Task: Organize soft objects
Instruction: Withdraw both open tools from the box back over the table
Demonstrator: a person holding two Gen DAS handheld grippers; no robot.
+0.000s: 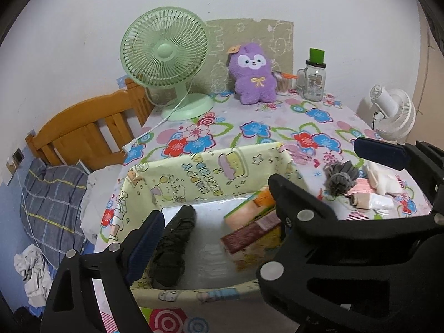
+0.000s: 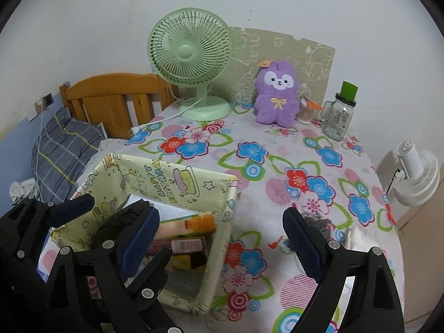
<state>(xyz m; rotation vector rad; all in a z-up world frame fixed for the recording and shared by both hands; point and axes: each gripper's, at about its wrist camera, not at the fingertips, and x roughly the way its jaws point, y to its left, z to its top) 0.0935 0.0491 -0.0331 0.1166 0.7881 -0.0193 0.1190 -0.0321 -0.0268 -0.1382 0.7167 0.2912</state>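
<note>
The remaining soft items (image 1: 358, 191) are observed heaped on the floral tablecloth (image 2: 277, 166), right of the yellow box (image 1: 211, 172), just beyond the empty, released right gripper (image 2: 222, 238), which is judged nearer than the likewise released left gripper (image 1: 219, 211).

Each tool (image 2: 222, 236) is black moulded plastic with silver round rivets and dark blue ribbed fingertips (image 2: 301, 238).
</note>
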